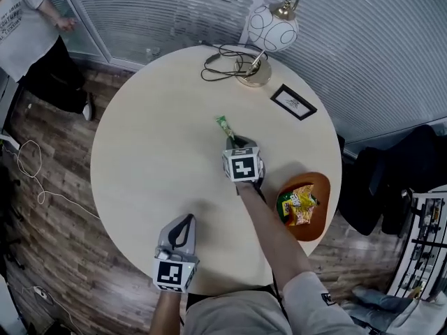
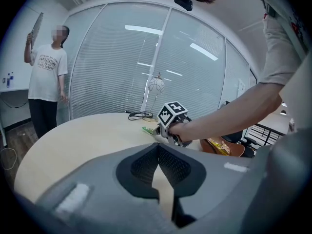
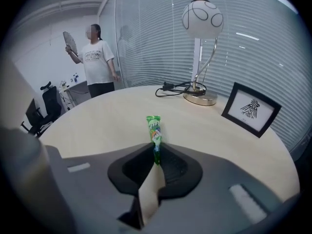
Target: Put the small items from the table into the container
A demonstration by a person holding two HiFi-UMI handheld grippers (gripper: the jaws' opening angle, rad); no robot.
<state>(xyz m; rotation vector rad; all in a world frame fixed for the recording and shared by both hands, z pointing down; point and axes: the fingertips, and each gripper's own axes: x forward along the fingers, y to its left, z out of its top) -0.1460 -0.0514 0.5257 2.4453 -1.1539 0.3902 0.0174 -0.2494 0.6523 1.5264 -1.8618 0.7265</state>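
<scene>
Green sachet (image 3: 154,129): we log one slim packet lying flat on the worktop (image 1: 154,152). Its near end is pinched between the closed jaws of the right tool (image 3: 157,155), and the rest stretches away from the jaws toward the lamp (image 1: 271,30). In the head view this pair sits just above the centre of the frame.

Right tool: we note it tilted down at the worktop, with its marker cube (image 1: 242,165) uppermost. It is held at the end of a bare forearm (image 1: 269,229) that runs in from the lower right.

Left tool (image 2: 158,150): we record its jaws closed tip to tip with nothing between them. It is held over the near edge of the worktop, lower left of centre in the head view, well apart from the sachet.

Container (image 1: 320,187): one brown bowl at the right edge of the worktop, just right of the forearm. It holds yellow and green snack packets (image 1: 300,204).

Worktop: round and pale. At the top of the head view we list the lamp, which has a white globe shade and a brass base. A black cable (image 1: 222,65) is coiled beside that base, and a black-framed picture (image 1: 293,102) stands to the lamp's right.

Surroundings: a wood floor (image 1: 49,243), slatted blinds (image 1: 174,5) behind glass, and a person (image 1: 24,19) in a white shirt at the upper left.
</scene>
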